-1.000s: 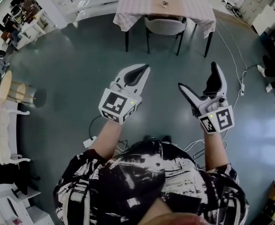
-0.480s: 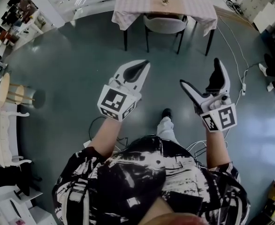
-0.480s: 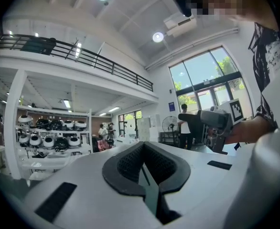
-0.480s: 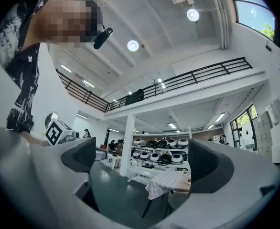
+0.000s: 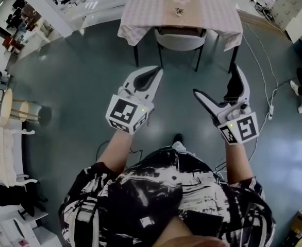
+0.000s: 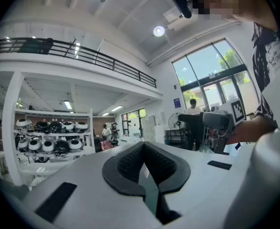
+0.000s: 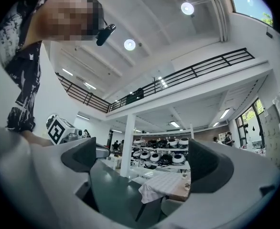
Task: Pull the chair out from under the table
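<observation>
Chair: tucked in under the table, grey backrest facing this way, seat hidden beneath the checked cloth. Lies straight ahead of both grippers and well apart from them, across open floor. Shows low and small between the right jaws in the right gripper view. Backrest runs side to side, square across the line of approach, so probably calls for a grab on its top edge and a pull straight back toward the body.

Left gripper: closed, pads pressed together, holding nothing. Points forward, toward the chair's left edge.

Right gripper: spread wide, nothing between the jaws but the distant room. Sits a touch right of the chair's line.

Looks about equally far from the backrest on either side. Seems better served by the right one, already agape. Needs a walk forward before any reach, then a drop to backrest height. Not yet begun as far as the pull goes: chair fully home between the table legs.
</observation>
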The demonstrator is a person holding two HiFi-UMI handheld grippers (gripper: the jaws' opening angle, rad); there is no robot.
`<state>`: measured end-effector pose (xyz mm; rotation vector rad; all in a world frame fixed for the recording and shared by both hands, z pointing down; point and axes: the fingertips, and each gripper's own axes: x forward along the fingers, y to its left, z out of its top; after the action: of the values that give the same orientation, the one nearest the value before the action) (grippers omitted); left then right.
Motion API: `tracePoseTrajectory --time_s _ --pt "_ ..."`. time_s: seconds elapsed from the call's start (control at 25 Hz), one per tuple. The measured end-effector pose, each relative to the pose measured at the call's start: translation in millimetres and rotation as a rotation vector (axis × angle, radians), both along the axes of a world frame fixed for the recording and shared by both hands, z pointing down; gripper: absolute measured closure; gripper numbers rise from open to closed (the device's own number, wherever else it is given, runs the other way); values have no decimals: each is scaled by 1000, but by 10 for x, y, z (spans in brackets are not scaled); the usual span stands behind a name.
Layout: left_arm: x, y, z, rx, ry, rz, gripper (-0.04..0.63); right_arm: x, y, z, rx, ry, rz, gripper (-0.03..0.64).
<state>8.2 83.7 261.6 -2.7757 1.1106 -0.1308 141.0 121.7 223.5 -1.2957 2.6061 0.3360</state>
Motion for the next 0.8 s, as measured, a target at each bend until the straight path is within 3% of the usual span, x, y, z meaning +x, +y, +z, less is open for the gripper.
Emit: tracePoseTrajectory --time_s 0.36,0.8 --pt "477 -1038 49 -28 -8 -29 594 462 -1102 25 -30 16 -38 44" --pt "391 -2355 321 -39 13 -9 594 310 -2379 254 -46 44 -38 46"
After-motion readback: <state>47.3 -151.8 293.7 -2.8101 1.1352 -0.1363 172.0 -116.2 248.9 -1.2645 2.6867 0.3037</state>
